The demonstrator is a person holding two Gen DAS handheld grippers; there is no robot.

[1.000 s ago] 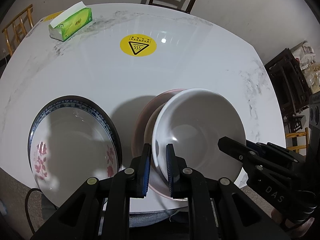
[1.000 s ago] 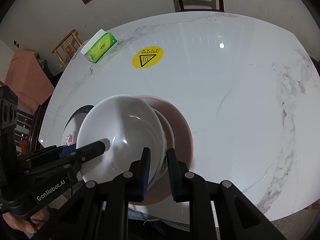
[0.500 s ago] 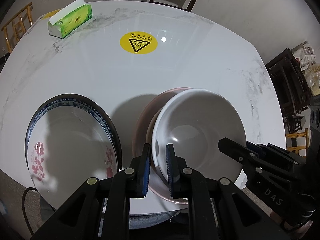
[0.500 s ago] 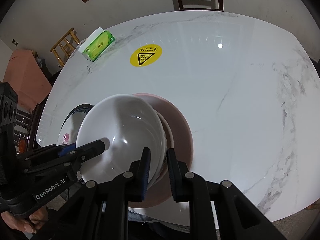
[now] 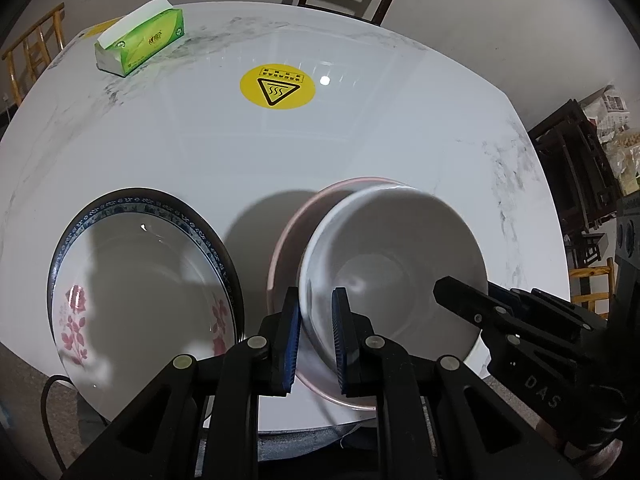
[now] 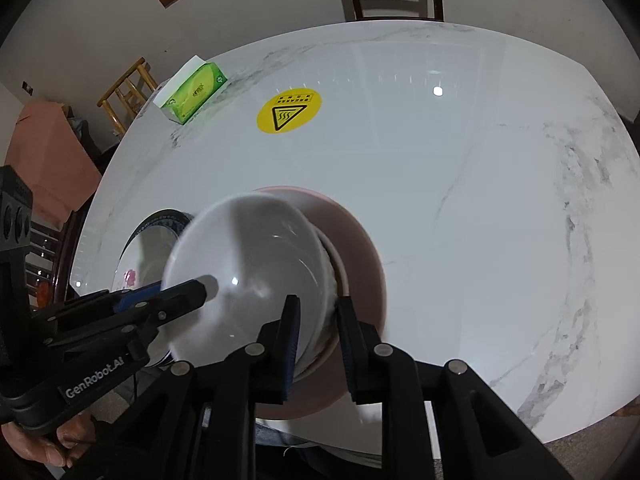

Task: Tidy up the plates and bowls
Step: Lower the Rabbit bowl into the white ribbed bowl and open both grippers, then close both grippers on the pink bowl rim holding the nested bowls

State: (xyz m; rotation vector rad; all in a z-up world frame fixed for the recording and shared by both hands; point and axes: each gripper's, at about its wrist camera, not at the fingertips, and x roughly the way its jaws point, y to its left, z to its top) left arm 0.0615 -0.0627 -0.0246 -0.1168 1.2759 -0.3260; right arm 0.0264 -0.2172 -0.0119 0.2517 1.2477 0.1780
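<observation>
- Two hand-held grippers reach steeply down from the near edge of a white marble table (image 5: 360, 152), each set on opposite sides of a white bowl (image 5: 400, 264).
- The left gripper (image 5: 316, 332) has its blue-padded jaws narrowed onto the bowl's near-left rim, one pad inside and one outside the wall, pinching it.
- The right gripper (image 6: 316, 344) straddles the bowl's opposite rim; its jaws have just been opening, the rim lies between them, and a gap shows beside the outer pad.
- The bowl sits tilted over a smaller white dish (image 6: 340, 264) that rests in a pink plate (image 6: 360, 240), close to the table's near edge.
- Seen from the left wrist, the right gripper's black body enters from the lower right, its tip over the bowl's rim.
- From the right wrist, the left gripper comes in from the lower left, and a hand (image 6: 44, 444) grips its handle at the frame's bottom corner.
- A blue-rimmed plate (image 5: 140, 280) with pink flowers lies just left of the stack, apart from it.
- Farther back sit a yellow warning sticker (image 5: 277, 87) and a green tissue box (image 5: 140, 46).
</observation>
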